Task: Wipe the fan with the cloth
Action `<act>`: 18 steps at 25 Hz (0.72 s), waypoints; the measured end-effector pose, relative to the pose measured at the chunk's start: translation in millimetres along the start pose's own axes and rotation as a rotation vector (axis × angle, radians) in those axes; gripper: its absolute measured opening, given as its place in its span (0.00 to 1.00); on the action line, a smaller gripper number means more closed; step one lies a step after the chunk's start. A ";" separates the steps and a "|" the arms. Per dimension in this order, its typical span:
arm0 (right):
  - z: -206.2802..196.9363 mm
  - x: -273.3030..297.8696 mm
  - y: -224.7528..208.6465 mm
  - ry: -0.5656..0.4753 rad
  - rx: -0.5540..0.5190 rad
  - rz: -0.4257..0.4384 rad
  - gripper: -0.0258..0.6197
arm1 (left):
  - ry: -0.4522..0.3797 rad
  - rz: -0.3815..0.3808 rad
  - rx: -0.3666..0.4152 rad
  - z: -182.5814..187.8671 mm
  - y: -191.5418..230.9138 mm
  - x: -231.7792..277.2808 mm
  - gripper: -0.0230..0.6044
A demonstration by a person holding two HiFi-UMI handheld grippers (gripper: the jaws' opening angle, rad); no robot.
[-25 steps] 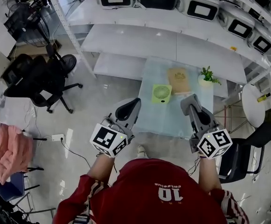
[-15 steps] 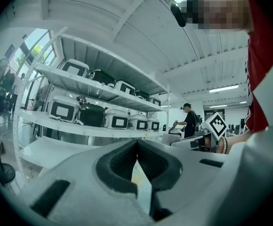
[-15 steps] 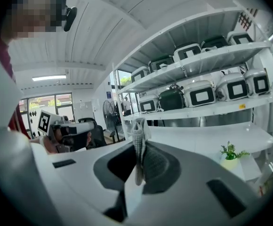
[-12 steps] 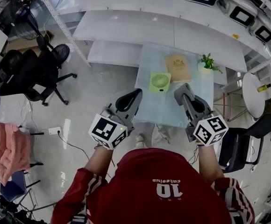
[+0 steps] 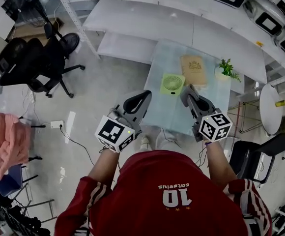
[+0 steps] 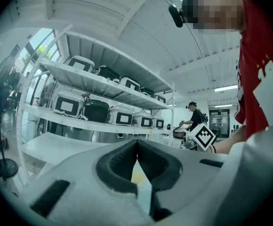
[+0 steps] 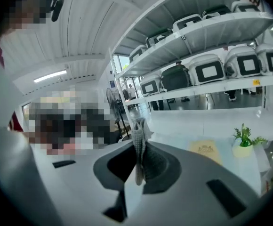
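The fan [image 5: 172,84] is sitting on the desk [image 5: 174,119] in the upper middle of the head view, just beyond and slightly left of the right gripper [image 5: 187,89]. That gripper is the nearer one, and it is pointing up-frame with its fingers [image 7: 162,166] pinching a grey cloth [image 7: 139,142] that is sticking up between them. The left gripper [image 5: 145,94] is hovering lower left of the fan, beside the desk's left edge, its fingers [image 6: 120,164] pressed together on nothing.
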State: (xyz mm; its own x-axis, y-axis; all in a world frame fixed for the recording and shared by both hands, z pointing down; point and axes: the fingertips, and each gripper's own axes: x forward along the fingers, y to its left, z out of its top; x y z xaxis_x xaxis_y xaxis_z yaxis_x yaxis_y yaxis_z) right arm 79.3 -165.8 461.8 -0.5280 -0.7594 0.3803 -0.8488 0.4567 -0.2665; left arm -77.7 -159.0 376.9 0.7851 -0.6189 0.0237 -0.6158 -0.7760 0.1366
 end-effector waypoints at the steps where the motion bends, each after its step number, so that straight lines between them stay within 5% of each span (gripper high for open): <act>1: -4.3 5.5 -3.3 0.002 0.012 0.012 0.07 | 0.015 0.003 0.010 -5.9 1.0 3.7 0.04; 18: -79.8 82.0 -56.1 0.149 0.089 0.057 0.07 | 0.104 0.141 -0.068 -68.8 42.0 46.8 0.03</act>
State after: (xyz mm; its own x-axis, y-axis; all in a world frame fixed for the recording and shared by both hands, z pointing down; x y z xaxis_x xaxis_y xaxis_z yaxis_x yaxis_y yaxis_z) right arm 81.4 -216.7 578.6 -0.5793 -0.6535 0.4872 -0.8149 0.4495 -0.3660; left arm -62.3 -212.2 451.9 0.6961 -0.7022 0.1494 -0.7171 -0.6702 0.1913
